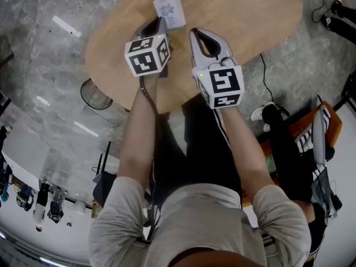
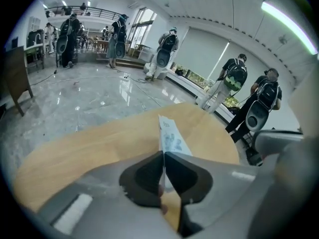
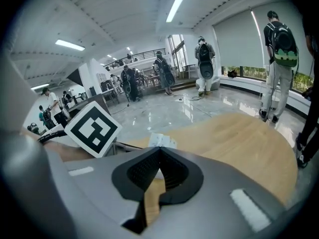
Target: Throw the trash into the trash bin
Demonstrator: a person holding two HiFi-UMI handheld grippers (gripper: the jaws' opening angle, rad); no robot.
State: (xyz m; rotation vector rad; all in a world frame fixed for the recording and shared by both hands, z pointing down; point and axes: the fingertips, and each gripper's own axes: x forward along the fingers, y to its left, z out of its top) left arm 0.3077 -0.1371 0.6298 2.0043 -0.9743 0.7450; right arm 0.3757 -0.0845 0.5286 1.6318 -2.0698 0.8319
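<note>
Trash (image 2: 169, 136), a thin white printed paper, stands edge-on between the pads of the left gripper (image 2: 163, 158), whose jaws are pressed together on its lower part. In the head view the left gripper (image 1: 160, 22) holds the paper (image 1: 169, 10) out over the table, with the free end pointing away from the person. The right gripper (image 3: 159, 151) has its jaws closed with nothing between them. It sits just beside the left one in the head view (image 1: 200, 35), also over the table, and each carries its marker cube behind the jaws.

Under both lies an oval wooden table (image 1: 250, 15), its light top bare around the grippers. A dark round bin (image 1: 94, 94) stands on the floor at the table's left edge, well apart from the paper. The floor (image 1: 44, 38) is glossy grey marble that reflects the ceiling strip lights. Beyond the table is a large open hall with tall windows under pale blinds, where several people wearing backpacks (image 2: 234, 76) stand.
</note>
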